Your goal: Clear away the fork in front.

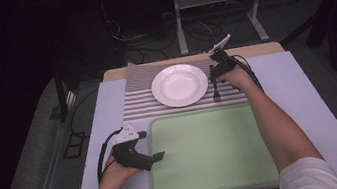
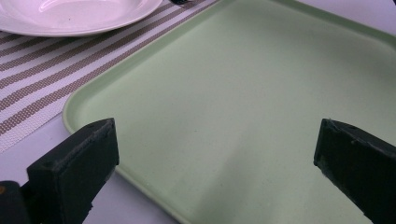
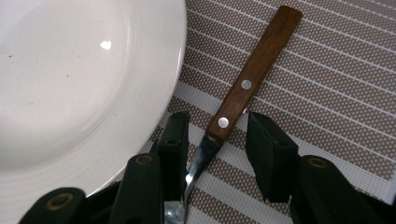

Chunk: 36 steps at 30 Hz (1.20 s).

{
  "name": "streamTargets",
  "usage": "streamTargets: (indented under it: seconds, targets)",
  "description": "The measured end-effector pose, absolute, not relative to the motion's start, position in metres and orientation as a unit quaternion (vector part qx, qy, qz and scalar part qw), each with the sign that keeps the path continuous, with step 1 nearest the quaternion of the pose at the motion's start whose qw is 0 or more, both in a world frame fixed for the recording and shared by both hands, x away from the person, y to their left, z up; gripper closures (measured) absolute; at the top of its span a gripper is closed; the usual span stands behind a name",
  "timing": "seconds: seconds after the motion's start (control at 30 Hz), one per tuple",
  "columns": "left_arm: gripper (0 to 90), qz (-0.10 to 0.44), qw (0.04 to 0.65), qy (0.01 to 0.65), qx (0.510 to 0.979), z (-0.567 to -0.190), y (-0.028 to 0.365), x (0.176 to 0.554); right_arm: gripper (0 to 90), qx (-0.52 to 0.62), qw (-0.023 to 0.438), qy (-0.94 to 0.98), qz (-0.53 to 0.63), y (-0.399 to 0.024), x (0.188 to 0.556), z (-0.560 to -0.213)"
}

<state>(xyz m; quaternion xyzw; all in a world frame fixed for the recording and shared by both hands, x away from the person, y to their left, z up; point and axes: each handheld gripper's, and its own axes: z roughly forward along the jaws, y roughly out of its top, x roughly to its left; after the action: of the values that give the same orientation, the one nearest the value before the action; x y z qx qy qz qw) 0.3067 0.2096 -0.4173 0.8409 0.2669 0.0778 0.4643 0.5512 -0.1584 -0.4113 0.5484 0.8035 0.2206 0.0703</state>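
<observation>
Nearest the person, at about seven o'clock on the table, the left gripper (image 1: 158, 155) rests with its jaws spread wide and holding nothing, poised over the near-left corner of the green tray (image 1: 215, 168), which lies bare with nothing on it. Beyond the tray, toward twelve o'clock, a striped placemat (image 1: 140, 106) carries a white plate (image 1: 180, 85) that looks bare too, apart from a few tiny specks. Just beside the plate, at its three o'clock, lies the fork (image 1: 216, 92), flat on the mat and close to the plate rim without clearly touching it. The right gripper (image 3: 217, 140) is down over it, jaws parted and straddling the spot where the wooden handle (image 3: 259, 63) meets the metal neck; nothing is pinched yet, since a gap shows on both sides. The fork should be light and stiff, with a smooth, slippery steel neck and a riveted wooden handle that offers better grip. I would judge the handle's lower end, just past the rivets, the safest hold: flat-sided and close to the balance point. The low profile on the mat could let the jaws skid over it, and the plate rim is close enough to get nudged.
</observation>
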Motion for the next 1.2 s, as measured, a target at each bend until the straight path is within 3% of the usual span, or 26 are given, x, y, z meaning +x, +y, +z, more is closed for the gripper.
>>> streamTargets:
  seconds: [0.47, 0.9, 1.2]
  targets:
    - [0.0, 0.079, 0.460, 0.265, 0.844, -0.418, 0.210, 0.306, 59.3, 0.566, 0.058, 0.800, 0.192, -0.153, 0.565, -0.425]
    - [0.0, 0.078, 0.458, 0.263, 0.846, -0.419, 0.209, 0.306, 72.6, 0.575, 0.063, 0.795, 0.182, -0.155, 0.567, -0.426]
    - [0.0, 0.077, 0.458, 0.265, 0.845, -0.420, 0.210, 0.306, 76.4, 0.568, 0.078, 0.800, 0.176, -0.153, 0.565, -0.426]
